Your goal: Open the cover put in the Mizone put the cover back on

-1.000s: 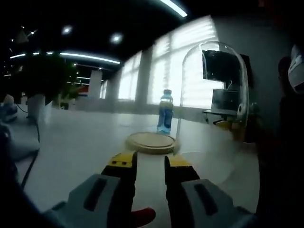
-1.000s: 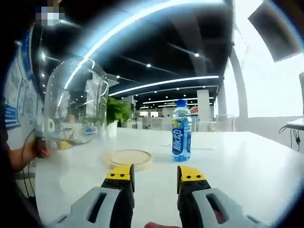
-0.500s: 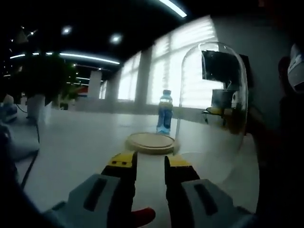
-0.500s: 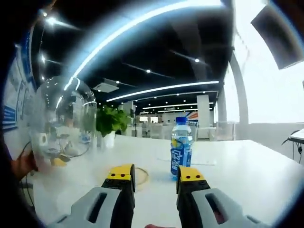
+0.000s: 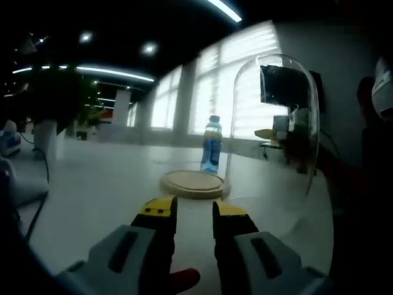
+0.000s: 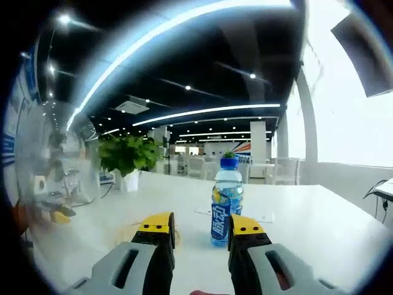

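Observation:
The blue-labelled Mizone bottle (image 5: 210, 145) stands upright on the white table just behind the round wooden base (image 5: 193, 183). The clear glass cover (image 5: 273, 135) is off the base, upright to its right; I cannot tell whether it rests on the table. My left gripper (image 5: 193, 212) is open and holds nothing, a short way in front of the base. My right gripper (image 6: 201, 224) is open, low over the table, with the bottle (image 6: 225, 200) just beyond the gap between its jaws, untouched. The cover (image 6: 52, 166) is a blur at the left.
A potted green plant (image 6: 129, 157) stands on the white table (image 6: 307, 227) behind the bottle. A dark cable (image 5: 38, 203) runs along the table at the left. A person's dark figure (image 5: 365, 184) fills the right edge. Bright windows (image 5: 209, 92) lie beyond.
The right gripper has come down and closer to the bottle, which now looms between its jaws. The glass cover has shifted slightly. The left gripper has barely moved.

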`<state>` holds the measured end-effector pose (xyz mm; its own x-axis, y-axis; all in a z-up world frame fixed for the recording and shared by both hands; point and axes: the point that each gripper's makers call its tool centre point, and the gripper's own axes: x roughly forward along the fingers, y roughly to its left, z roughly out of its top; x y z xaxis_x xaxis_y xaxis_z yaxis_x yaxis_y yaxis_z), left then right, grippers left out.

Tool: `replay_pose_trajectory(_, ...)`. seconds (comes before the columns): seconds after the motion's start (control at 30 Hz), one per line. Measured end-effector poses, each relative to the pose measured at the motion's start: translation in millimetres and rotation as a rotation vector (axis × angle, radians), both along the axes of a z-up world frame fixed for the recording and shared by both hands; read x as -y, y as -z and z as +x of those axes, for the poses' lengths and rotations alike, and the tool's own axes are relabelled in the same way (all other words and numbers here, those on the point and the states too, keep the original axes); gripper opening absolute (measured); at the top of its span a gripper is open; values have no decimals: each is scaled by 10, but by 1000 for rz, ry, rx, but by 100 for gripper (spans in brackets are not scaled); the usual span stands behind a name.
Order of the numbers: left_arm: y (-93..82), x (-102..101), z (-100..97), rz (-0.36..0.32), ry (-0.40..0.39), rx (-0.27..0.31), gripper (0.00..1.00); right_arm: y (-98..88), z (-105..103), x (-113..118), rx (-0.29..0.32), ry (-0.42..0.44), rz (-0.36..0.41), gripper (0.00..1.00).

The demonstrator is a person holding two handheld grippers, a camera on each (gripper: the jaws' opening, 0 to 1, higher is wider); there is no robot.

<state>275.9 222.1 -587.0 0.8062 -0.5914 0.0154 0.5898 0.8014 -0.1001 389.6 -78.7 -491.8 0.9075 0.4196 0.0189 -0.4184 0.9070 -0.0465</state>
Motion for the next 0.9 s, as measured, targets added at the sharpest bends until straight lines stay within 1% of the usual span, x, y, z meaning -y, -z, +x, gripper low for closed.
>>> replay_pose_trajectory(0.07, 6, 3, 1, 6, 0, 0, 17, -71, 71, -8, 4, 6, -2, 27)
replay_pose_trajectory(0.17, 19, 10, 4, 20, -3, 1, 17, -134, 200, -14, -26, 23, 15, 28)
replay_pose_trajectory(0.3, 25, 30, -5, 22, 6, -1, 18, -268, 357, -49, -7, 50, -5, 28)
replay_pose_trajectory(0.43, 38, 60, -15, 38, 18, 2, 18, -363, 548, -102, -3, 54, 4, 28)
replay_pose_trajectory(0.57, 39, 49, -6, 39, 11, 1, 18, -394, 760, -128, -24, 58, 27, 28)
replay_pose_trajectory(0.73, 16, 47, -11, 29, 13, 9, 18, -451, 925, -135, -21, 82, 31, 28)
replay_pose_trajectory(0.83, 29, 29, 9, 43, 2, 12, 21, -461, 1059, -129, -19, 93, 24, 28)
replay_pose_trajectory(0.9, 33, 22, 15, 44, -2, 11, 21, -450, 1131, -152, -23, 95, 33, 28)
